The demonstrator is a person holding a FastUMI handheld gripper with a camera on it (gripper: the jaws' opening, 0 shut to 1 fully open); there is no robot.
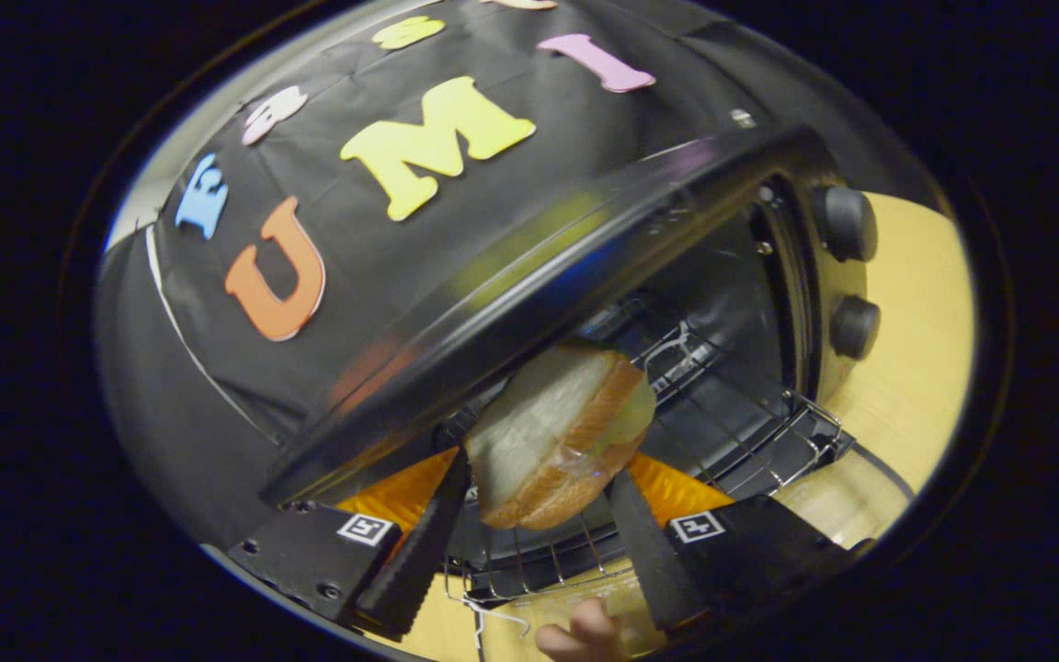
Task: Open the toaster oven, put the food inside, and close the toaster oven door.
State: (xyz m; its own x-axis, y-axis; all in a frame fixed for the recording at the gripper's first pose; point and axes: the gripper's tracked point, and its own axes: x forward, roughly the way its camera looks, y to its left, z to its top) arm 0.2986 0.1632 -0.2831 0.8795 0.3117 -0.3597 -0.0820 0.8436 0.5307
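Up close in the gripper view, the black two-finger gripper [534, 542] is clenched on a sandwich of white bread with a tan crust [559, 434], one dark ribbed finger [419, 552] pressing each side of it. The sandwich sits tilted between the fingertips, at the mouth of the black toaster oven [585, 267], above the front edge of the wire rack [723, 432] that runs back into the dark cavity. The oven's top edge looms just over the bread and hides its far end. Beside the opening, two round black knobs [847, 223] sit one above the other on the control panel. The oven stands on a pale wooden table [916, 349], with bare wood showing past the knobs. Below the fingers lies the glass of the lowered oven door [617, 593], hard to make out through reflections. A person's fingertips [580, 634] peep in near the door, mostly cut off. Black cloth wall [217, 414] rises behind the oven.
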